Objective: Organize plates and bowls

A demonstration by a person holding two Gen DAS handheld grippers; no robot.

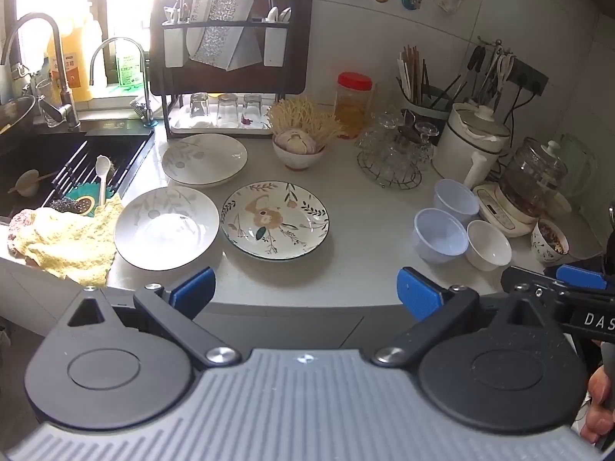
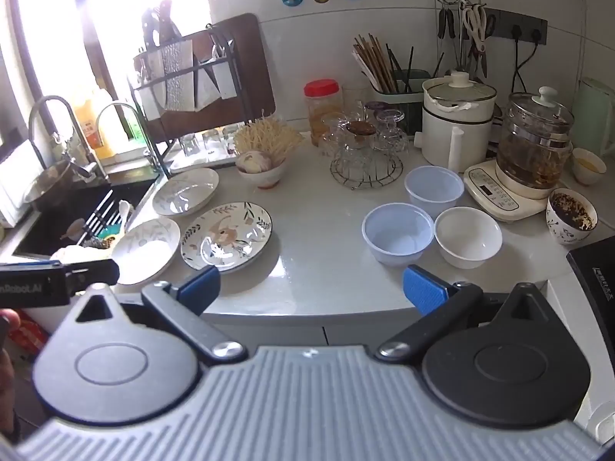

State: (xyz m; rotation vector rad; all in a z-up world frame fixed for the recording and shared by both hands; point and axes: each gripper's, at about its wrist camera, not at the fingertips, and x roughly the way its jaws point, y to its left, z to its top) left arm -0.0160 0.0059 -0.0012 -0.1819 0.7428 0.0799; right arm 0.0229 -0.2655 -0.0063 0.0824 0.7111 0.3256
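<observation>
The round floral-patterned ceramic plate (image 1: 275, 221) lies flat on the pale grey countertop (image 1: 357, 238), beyond and between the released, wide-spread jaws of the left gripper (image 1: 305, 292), untouched. Being round, it has no long axis. Left of it sit two white leaf-print plates (image 1: 166, 227) (image 1: 204, 159). Right of it stand two translucent plastic bowls (image 2: 398, 233) (image 2: 433, 190) and a white ceramic bowl (image 2: 467, 237), ahead of the right gripper (image 2: 311, 288), whose jaws also gape empty.

The right hand-held gripper (image 1: 588, 320) reads "DAS", cut off; the left hand-held gripper (image 2: 27, 288) reads "nRobot.AI".
</observation>
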